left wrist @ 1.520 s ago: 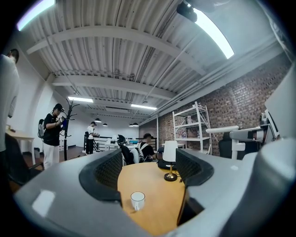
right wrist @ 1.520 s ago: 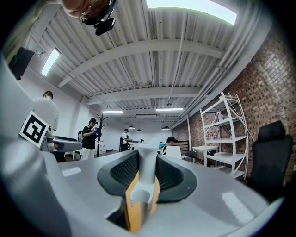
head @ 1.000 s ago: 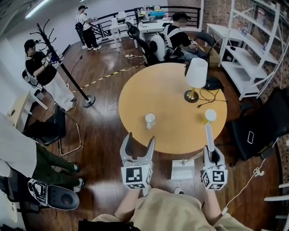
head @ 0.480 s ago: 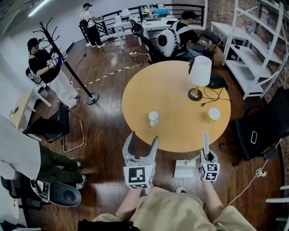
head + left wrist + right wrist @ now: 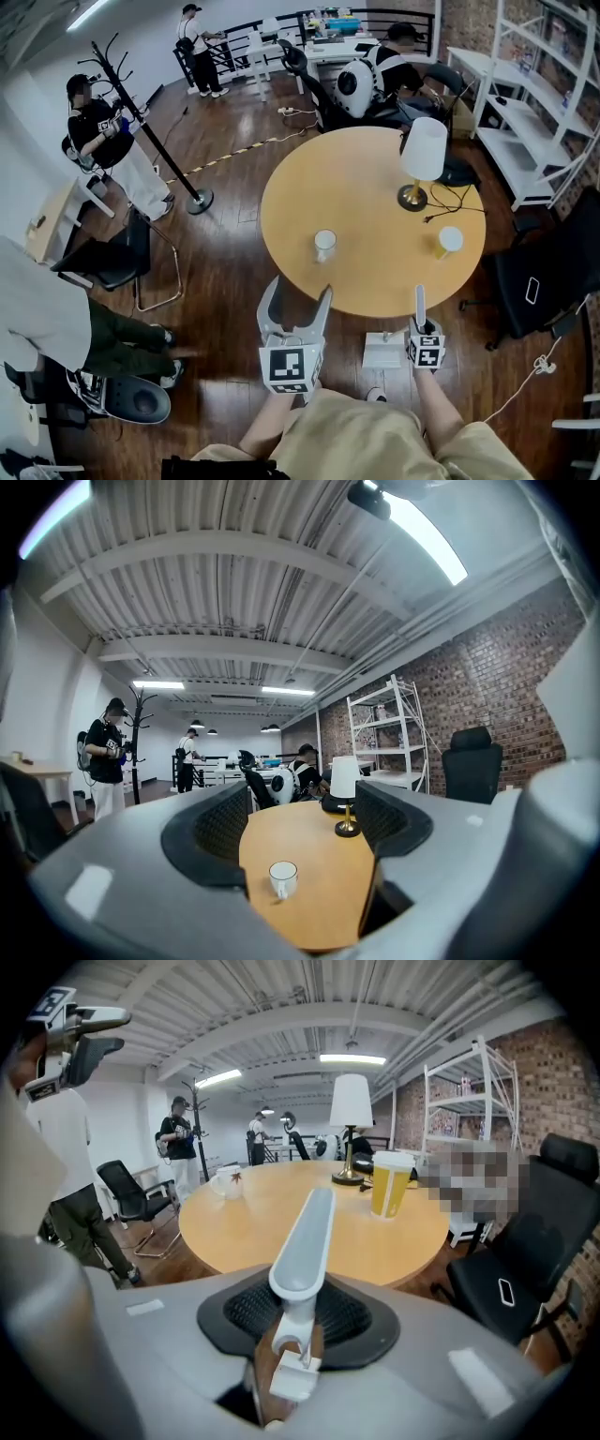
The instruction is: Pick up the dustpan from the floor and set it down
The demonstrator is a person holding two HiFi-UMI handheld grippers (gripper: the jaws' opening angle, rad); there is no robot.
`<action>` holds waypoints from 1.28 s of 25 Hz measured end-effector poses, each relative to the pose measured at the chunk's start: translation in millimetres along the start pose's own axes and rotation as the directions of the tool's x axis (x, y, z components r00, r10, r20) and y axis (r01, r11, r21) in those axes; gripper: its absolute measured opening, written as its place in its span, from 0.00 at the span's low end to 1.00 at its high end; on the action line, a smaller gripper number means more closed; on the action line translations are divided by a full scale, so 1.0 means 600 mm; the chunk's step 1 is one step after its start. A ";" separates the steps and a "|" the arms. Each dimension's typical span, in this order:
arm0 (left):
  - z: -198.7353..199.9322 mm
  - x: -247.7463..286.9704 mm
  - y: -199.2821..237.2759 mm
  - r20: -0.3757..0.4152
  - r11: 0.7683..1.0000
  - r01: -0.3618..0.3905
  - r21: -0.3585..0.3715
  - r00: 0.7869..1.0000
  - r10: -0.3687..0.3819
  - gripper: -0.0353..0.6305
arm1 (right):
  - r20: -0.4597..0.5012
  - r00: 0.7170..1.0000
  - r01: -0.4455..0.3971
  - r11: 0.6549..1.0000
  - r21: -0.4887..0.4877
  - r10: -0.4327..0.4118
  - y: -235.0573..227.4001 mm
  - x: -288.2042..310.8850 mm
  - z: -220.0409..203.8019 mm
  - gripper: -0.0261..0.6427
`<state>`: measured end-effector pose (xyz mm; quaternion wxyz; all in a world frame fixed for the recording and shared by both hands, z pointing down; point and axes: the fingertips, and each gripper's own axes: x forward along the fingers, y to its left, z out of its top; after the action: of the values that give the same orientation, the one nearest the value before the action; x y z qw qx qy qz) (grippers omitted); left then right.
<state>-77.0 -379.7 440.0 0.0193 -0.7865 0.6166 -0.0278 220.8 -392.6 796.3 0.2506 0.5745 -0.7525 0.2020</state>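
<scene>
The white dustpan (image 5: 382,351) shows low beside the near edge of the round table, over the wooden floor; I cannot tell whether it touches the floor. Its long pale handle (image 5: 419,302) sticks up past my right gripper (image 5: 422,328), which is shut on it. In the right gripper view the handle (image 5: 307,1241) runs out between the dark pads towards the table, and the right gripper (image 5: 298,1324) clamps its lower part. My left gripper (image 5: 294,298) hovers level in front of the table, jaws apart, nothing between them; the left gripper view shows this left gripper (image 5: 302,834) framing the tabletop.
The round wooden table (image 5: 375,202) carries a white cup (image 5: 324,246), a lamp (image 5: 421,156) and a yellow cup (image 5: 449,242). A black chair (image 5: 544,277) stands at right, a coat stand (image 5: 150,141) and seated and standing people at left.
My right gripper has come down with the dustpan handle, whose tip dropped from over the tabletop to the table's near edge. The left gripper has stayed put.
</scene>
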 end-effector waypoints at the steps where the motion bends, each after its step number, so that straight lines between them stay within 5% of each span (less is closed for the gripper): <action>1: -0.002 -0.001 0.000 -0.002 1.000 -0.001 0.001 1.000 0.001 0.56 | 0.005 1.000 0.000 1.000 0.001 0.000 0.001 0.003 0.001 0.21; 8: -0.006 -0.002 0.002 -0.012 1.000 0.002 0.002 1.000 -0.002 0.56 | 0.037 0.996 -0.086 0.985 0.149 0.081 0.007 0.038 0.020 0.26; 13: -0.008 -0.001 0.001 -0.012 1.000 0.003 -0.001 1.000 -0.003 0.56 | 0.035 0.989 -0.147 0.975 0.167 0.143 0.017 0.035 0.014 0.36; 21: -0.010 0.003 -0.002 -0.013 1.000 0.011 -0.003 1.000 -0.011 0.56 | 0.147 0.981 -0.164 0.953 0.255 0.129 0.009 -0.039 0.053 0.41; 25: -0.011 0.006 -0.005 -0.023 1.000 0.027 -0.013 0.999 -0.028 0.56 | 0.279 0.950 -0.216 0.942 0.258 0.141 0.027 -0.098 0.127 0.41; 32: -0.014 0.006 -0.015 -0.014 0.999 0.030 -0.033 0.999 -0.031 0.55 | 0.491 0.852 -0.278 0.952 0.132 0.180 0.080 -0.189 0.289 0.42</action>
<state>-68.2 -381.1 449.1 0.0015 -0.7958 0.6051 -0.0236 173.4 -396.3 588.6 -0.0252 0.5342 -0.8301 0.1580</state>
